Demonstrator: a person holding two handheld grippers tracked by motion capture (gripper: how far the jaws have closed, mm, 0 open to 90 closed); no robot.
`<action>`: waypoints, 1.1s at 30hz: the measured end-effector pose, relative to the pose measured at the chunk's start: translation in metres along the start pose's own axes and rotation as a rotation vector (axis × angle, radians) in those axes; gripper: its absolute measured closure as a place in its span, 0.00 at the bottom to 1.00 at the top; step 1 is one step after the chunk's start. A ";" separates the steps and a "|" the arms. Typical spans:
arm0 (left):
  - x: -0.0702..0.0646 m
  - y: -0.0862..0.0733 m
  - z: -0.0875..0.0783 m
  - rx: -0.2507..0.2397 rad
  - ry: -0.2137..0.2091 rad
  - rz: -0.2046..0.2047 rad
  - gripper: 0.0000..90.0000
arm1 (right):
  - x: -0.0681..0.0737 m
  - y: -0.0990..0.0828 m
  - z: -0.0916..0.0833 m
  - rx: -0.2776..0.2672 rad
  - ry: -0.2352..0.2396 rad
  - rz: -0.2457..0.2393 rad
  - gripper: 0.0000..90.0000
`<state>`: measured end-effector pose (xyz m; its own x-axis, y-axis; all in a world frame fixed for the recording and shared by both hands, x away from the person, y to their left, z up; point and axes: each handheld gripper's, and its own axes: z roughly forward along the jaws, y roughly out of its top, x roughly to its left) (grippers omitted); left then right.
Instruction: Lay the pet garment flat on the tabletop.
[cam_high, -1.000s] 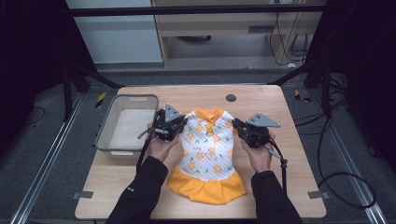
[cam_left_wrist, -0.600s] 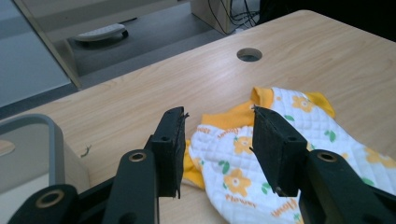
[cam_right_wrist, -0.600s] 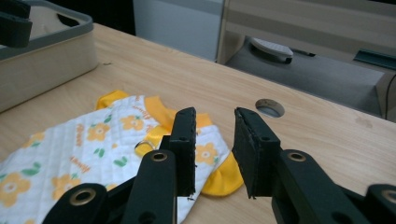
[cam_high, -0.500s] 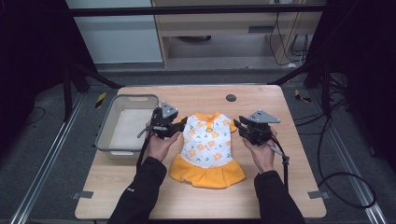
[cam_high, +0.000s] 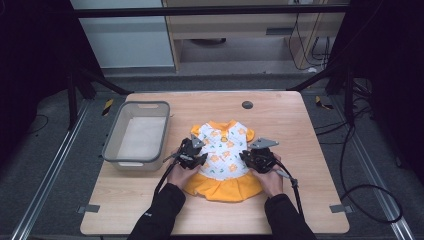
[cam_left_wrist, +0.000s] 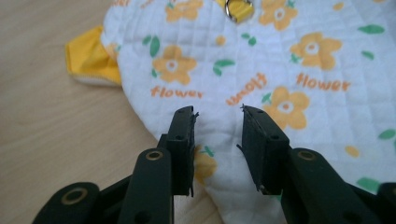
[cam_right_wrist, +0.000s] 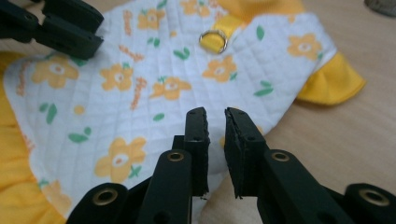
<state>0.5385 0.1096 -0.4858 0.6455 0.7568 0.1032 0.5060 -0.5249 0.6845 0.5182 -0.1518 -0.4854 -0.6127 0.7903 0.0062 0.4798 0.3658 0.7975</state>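
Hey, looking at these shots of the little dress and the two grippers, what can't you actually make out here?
- Dark round item on the table, high view: too small to identify.
- Dress waist edges, high view: covered by the left gripper and right gripper.
- Bin floor, high view: too pale and blurred to say what lies inside.
- Orange skirt, right gripper view: cut off by the frame edge.

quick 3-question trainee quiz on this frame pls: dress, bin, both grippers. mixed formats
1. True or false: the floral dress lies inside the grey bin.
2. Which gripper is nearer the bin: A) left gripper B) right gripper?
3. Fill in: the metal ring sits on a ______ strap near the dress collar.

Key
1. False: it lies flat on the table, beside the bin.
2. A
3. yellow
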 end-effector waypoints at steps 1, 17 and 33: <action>0.000 -0.004 0.001 0.006 -0.006 -0.009 0.72 | 0.000 -0.003 0.002 0.017 0.001 -0.002 0.88; 0.002 -0.017 -0.010 -0.041 -0.038 -0.049 0.63 | -0.006 -0.011 0.006 0.072 -0.011 0.006 0.91; 0.002 -0.044 -0.092 -0.146 -0.118 -0.015 0.43 | -0.010 -0.013 -0.062 -0.075 -0.021 0.034 0.67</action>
<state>0.4649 0.1700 -0.4495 0.7059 0.7082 0.0126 0.4330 -0.4454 0.7837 0.4794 -0.1949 -0.4585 -0.5831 0.8121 0.0219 0.4514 0.3015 0.8398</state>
